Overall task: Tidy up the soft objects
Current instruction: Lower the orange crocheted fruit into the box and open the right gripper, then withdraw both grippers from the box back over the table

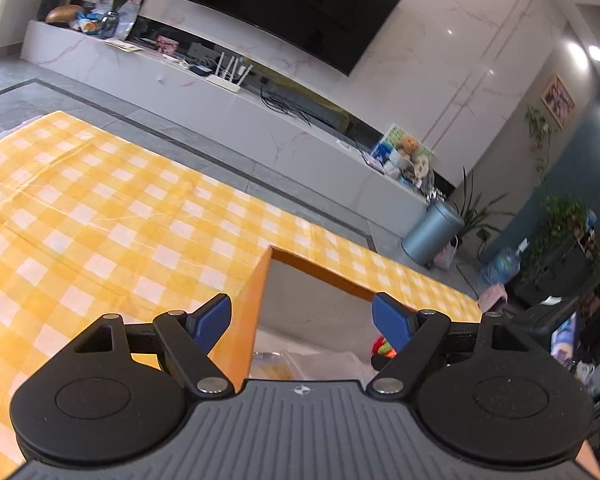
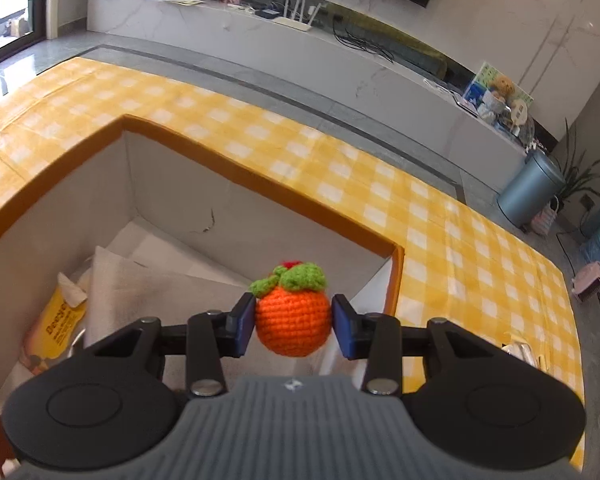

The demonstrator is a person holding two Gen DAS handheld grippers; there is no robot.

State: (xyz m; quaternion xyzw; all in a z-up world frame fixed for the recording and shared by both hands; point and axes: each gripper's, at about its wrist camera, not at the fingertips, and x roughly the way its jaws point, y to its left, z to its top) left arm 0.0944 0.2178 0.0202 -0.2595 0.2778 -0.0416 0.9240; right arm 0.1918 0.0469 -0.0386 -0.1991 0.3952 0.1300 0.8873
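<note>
While the right gripper (image 2: 293, 326) hangs over the open storage box (image 2: 260, 184), the step in hand looks like the drop-off: a crocheted orange toy (image 2: 294, 322) is poised above the box's interior, close to its far right corner. Both blue pads (image 2: 246, 326) press against the toy's sides, one left, one right, jaws roughly half spread and clamped on the soft ball, with its green knitted leaves (image 2: 296, 276) poking up above the fingers. The toy hangs in the air, touching nothing but the pads.

Down inside the box, a folded white cloth (image 2: 140, 280) and a yellow packet (image 2: 56, 328) lie toward the left wall, so there's bare floor under the toy. The next move, I'd judge, calls for lowering a little and spreading the jaws so the toy falls clear of the rim.

Over to the left gripper (image 1: 302, 322): jaws wide apart, nothing between them, nothing touched. It sits above the box's near left edge, looking across the yellow checked tablecloth (image 1: 100, 200), where no other soft thing shows. A silvery wrapper (image 2: 520, 350) lies near the table's right edge, just beside the box.
</note>
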